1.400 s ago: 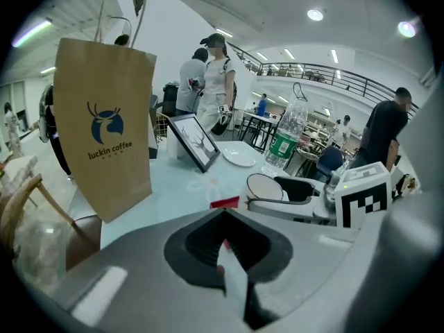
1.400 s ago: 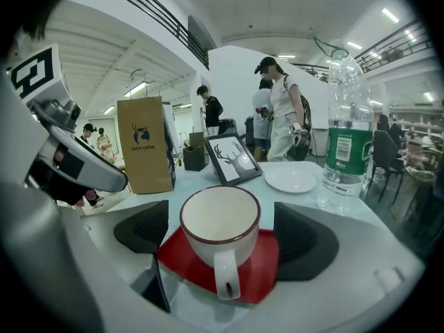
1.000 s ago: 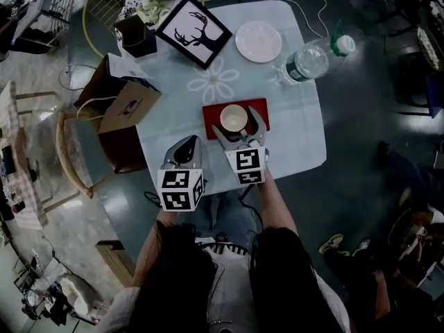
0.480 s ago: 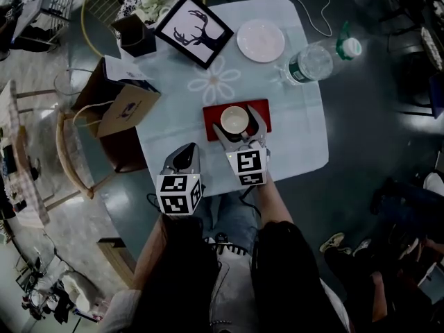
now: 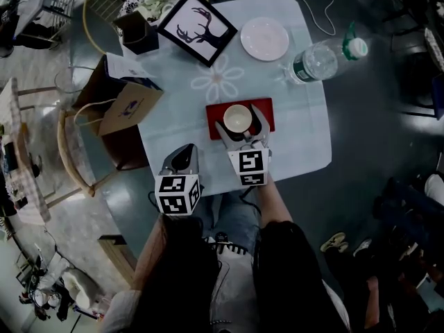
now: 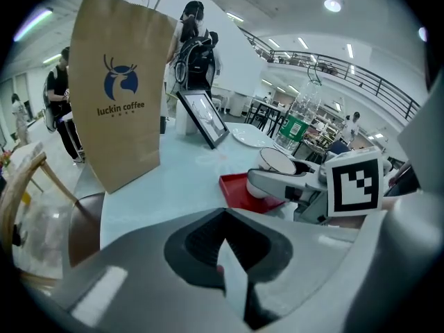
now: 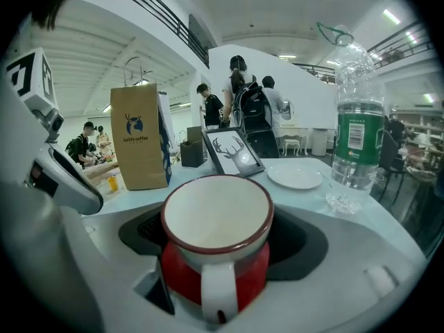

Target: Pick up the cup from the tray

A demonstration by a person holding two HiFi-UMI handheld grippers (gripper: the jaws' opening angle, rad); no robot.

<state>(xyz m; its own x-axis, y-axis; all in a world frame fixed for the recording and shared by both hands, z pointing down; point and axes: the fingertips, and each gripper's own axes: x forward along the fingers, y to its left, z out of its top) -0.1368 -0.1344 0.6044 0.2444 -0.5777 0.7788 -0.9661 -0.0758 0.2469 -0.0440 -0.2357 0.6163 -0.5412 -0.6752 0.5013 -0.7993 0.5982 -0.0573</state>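
Between the right gripper's (image 5: 239, 118) wide jaws, just closed onto it, a white enamel cup with a dark-red rim (image 7: 216, 217) stands upright, mouth up, handle toward the gripper. The left gripper's (image 5: 183, 152) jaws are together and empty.

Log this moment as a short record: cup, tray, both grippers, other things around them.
cup: red outside, white inside, upright on the tray, handle toward the right gripper's camera
tray: red, on the table
right gripper: jaws have just been closing; cup between them, pads against its sides
left gripper: shut, empty, at the table's near edge
others: plate, water bottle, framed deer picture, paper bag
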